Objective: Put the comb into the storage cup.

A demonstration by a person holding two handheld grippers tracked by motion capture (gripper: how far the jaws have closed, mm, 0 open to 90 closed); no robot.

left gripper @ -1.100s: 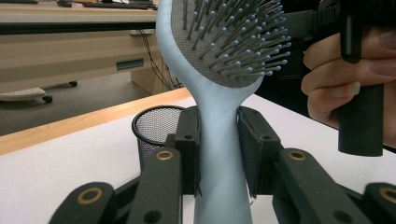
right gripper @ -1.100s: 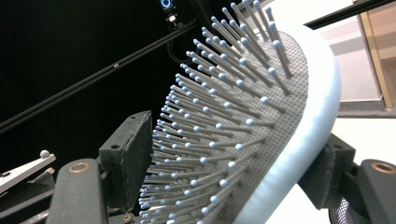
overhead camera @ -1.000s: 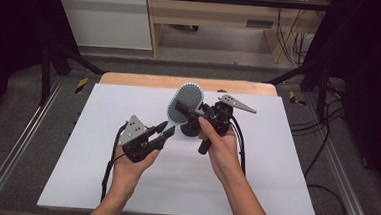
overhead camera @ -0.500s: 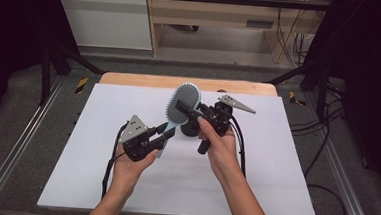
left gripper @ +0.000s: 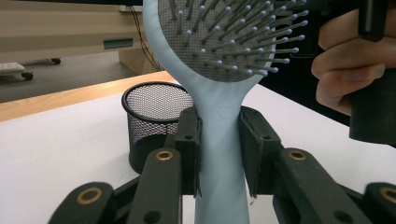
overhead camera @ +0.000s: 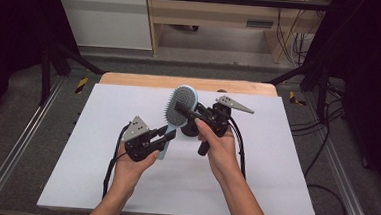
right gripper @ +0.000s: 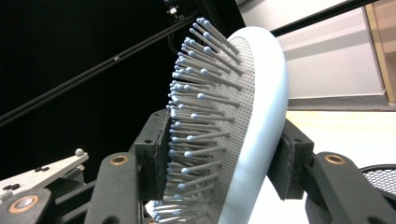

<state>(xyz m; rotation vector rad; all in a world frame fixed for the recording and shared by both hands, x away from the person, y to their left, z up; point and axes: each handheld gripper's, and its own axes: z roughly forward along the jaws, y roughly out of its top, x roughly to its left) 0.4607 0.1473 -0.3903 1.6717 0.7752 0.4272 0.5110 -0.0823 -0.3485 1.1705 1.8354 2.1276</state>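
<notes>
A light blue hairbrush [overhead camera: 178,98] with a grey bristle pad is held up over the table between both grippers. My left gripper [overhead camera: 166,135] is shut on its handle [left gripper: 219,140], with a pad pressing each side. My right gripper [overhead camera: 184,109] reaches in from the right across the brush head [right gripper: 261,93]. Its jaws have just been closing. One pad [right gripper: 156,149] rests against the bristle tips and the other [right gripper: 287,161] against the smooth back.
A black wire-mesh cup [overhead camera: 189,129] stands upright on the white table sheet [overhead camera: 275,168], just below the brush head and behind the handle [left gripper: 156,112]. Metal rails run along both table sides, and cables lie on the floor at right.
The right gripper's jaws have narrowed around the brush head. Both hands and the brush have stayed almost in place.
</notes>
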